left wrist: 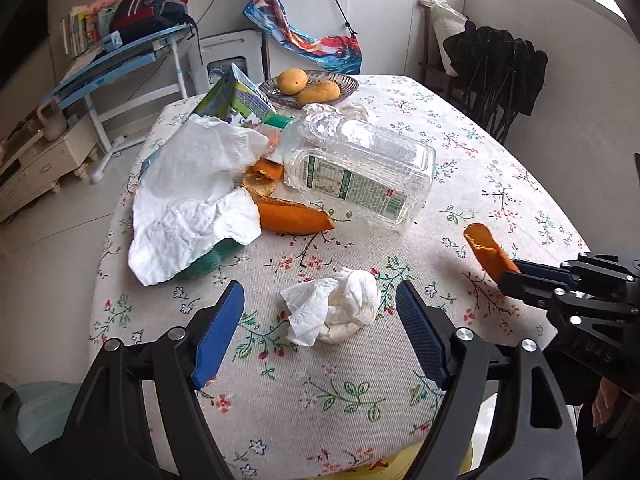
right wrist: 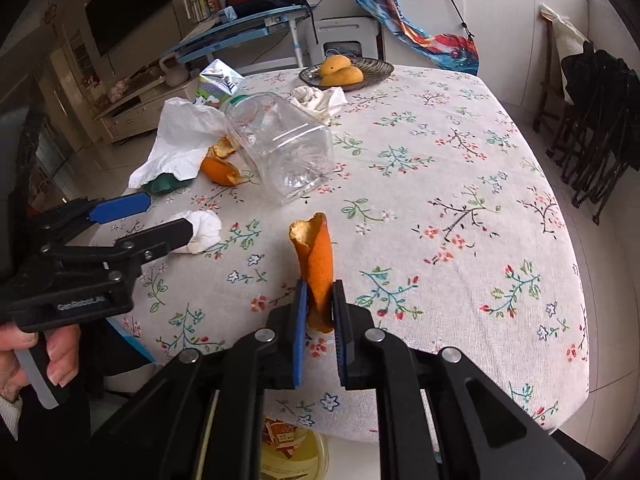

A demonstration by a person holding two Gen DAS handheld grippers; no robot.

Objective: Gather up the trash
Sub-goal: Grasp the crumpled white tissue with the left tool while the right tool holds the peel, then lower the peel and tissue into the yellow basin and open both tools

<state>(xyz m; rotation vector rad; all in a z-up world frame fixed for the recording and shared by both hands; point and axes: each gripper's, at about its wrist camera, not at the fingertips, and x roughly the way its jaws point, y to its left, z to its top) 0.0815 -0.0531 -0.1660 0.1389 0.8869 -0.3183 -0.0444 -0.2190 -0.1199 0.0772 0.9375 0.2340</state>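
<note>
My left gripper [left wrist: 320, 300] is open, its blue fingers either side of a crumpled white tissue [left wrist: 334, 306] on the floral tablecloth; it also shows in the right wrist view [right wrist: 156, 216], around that tissue [right wrist: 202, 230]. My right gripper [right wrist: 320, 300] is shut on a curled orange peel [right wrist: 314, 256], held above the table's near edge; the peel shows in the left wrist view [left wrist: 486, 250]. Further back lie a clear plastic bottle [left wrist: 360, 168], more orange peels [left wrist: 292, 216], a large white paper [left wrist: 196, 196] and a milk carton [left wrist: 240, 100].
A dish [left wrist: 348, 82] with two mangoes [left wrist: 294, 80] stands at the table's far side, another crumpled tissue [right wrist: 316, 98] beside it. A yellow bin [right wrist: 296, 456] with trash sits on the floor below the near table edge. Dark chairs [right wrist: 592, 128] stand to the right.
</note>
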